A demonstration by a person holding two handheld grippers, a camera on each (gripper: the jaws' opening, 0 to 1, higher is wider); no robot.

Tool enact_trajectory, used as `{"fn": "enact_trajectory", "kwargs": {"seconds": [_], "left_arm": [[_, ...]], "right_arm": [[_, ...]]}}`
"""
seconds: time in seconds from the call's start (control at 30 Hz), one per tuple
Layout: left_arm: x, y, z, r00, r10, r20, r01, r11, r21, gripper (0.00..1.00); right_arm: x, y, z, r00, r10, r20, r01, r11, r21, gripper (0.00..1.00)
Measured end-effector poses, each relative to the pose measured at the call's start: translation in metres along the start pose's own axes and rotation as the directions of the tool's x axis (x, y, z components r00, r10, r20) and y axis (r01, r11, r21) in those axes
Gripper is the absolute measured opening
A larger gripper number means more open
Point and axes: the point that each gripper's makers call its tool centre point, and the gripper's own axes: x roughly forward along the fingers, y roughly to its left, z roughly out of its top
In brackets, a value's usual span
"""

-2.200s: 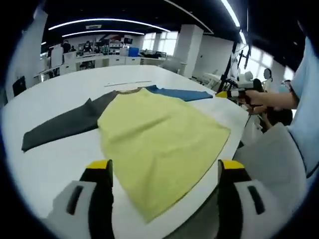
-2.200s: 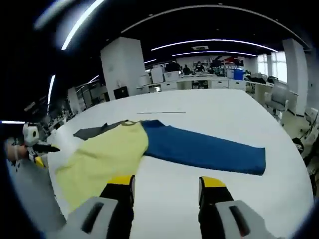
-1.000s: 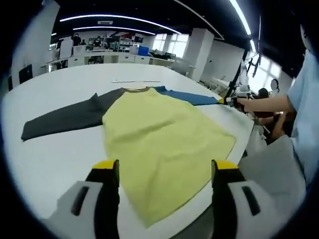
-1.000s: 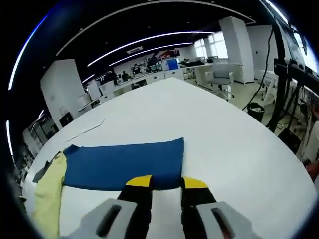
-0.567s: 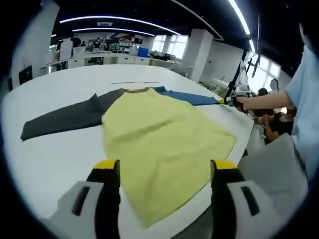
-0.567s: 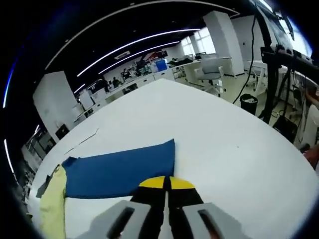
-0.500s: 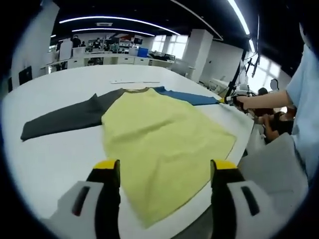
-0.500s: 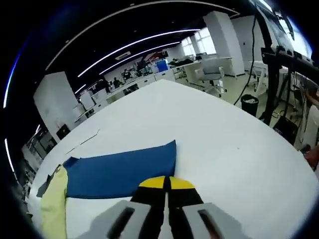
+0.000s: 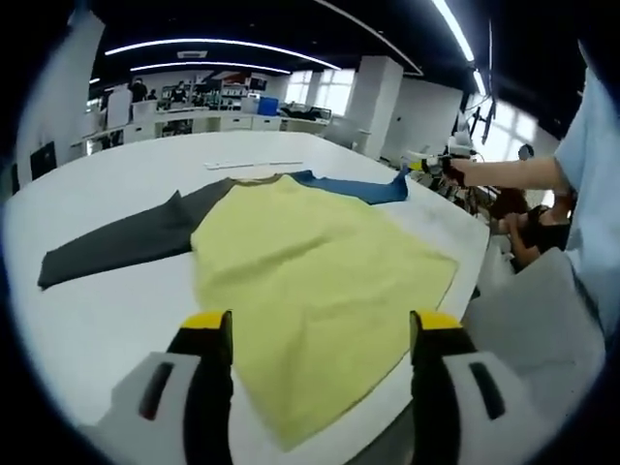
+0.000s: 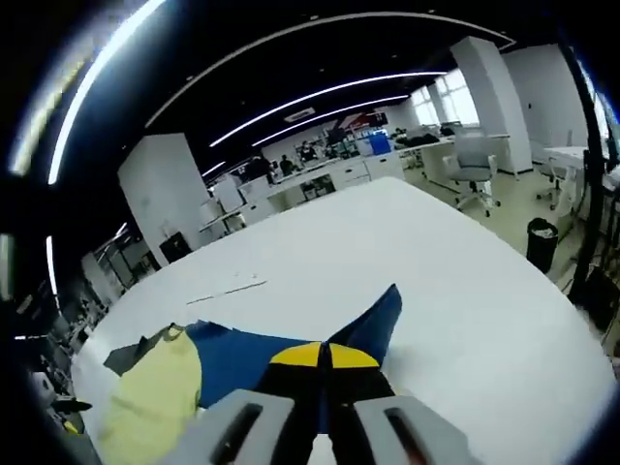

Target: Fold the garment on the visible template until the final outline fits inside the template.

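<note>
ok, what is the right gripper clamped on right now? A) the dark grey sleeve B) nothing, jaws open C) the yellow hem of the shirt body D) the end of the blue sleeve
D: the right gripper has its jaws closed on the end of the blue sleeve, which peaks up off the white table.

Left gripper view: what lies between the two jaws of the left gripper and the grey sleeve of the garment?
In the left gripper view, between the left gripper and the grey sleeve lie the yellow body of the garment and a bare stretch of white table.
</note>
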Motion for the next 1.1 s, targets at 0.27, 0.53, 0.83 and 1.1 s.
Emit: {"fn": "enact_trajectory", "kwargs": {"seconds": [0.27, 0.53, 0.83, 1.1], "left_arm": [[-0.002, 0.000, 0.002, 1.000, 0.000, 0.017, -0.001, 1.000, 0.025, 0.74], [-0.004, 0.006, 0.001, 1.000, 0.013, 0.020, -0.013, 1.000, 0.027, 0.78], [-0.007, 0.019, -0.007, 0.997, 0.072, -0.016, -0.071, 0.997, 0.037, 0.87], [-0.008, 0.029, -0.010, 0.993, 0.114, -0.022, -0.114, 0.993, 0.012, 0.99]], "right_arm": [[0.044, 0.086, 0.007, 0.979, 0.194, -0.057, -0.198, 0.977, -0.081, 0.00], [0.070, 0.156, -0.008, 0.942, 0.311, -0.126, -0.325, 0.938, -0.123, 0.00], [0.091, 0.218, -0.015, 0.902, 0.398, -0.166, -0.422, 0.895, -0.143, 0.00], [0.100, 0.260, -0.012, 0.868, 0.460, -0.189, -0.490, 0.856, -0.165, 0.00]]}}
